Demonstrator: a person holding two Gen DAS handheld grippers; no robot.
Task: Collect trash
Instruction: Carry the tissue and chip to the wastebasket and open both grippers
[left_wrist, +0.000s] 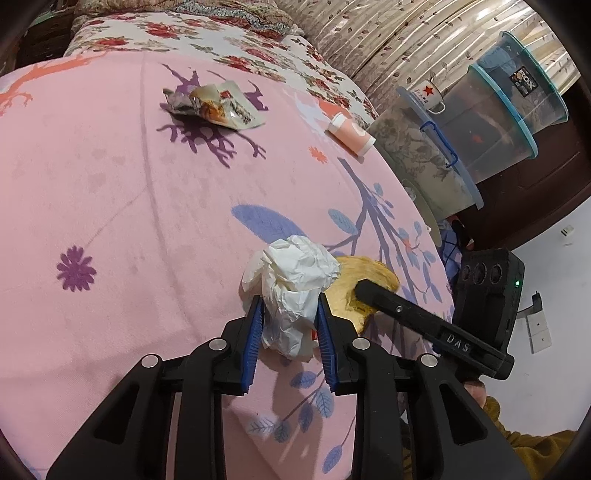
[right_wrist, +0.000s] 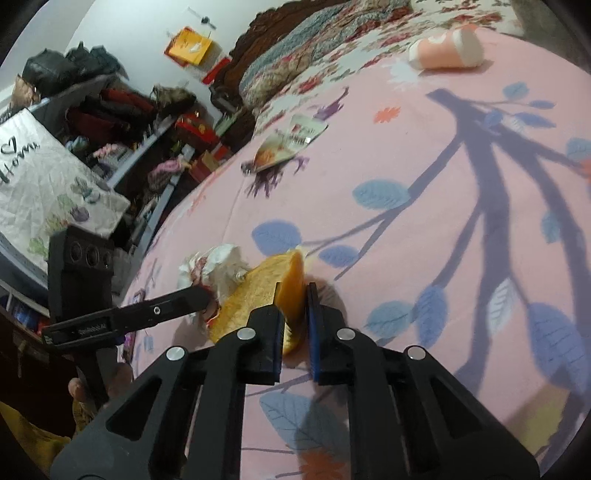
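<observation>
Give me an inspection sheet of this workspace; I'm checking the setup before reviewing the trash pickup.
Surface: pink printed bedsheet.
Job's things: crumpled white paper, yellow peel beside it; snack wrapper and pink cup lying farther off.
Clutter: nothing seen beyond these.
Grippers: left gripper shut on the paper; right gripper shut on the peel.
Cables: nothing seen.
Surroundings: stacked plastic tubs with a mug; crowded shelves.
</observation>
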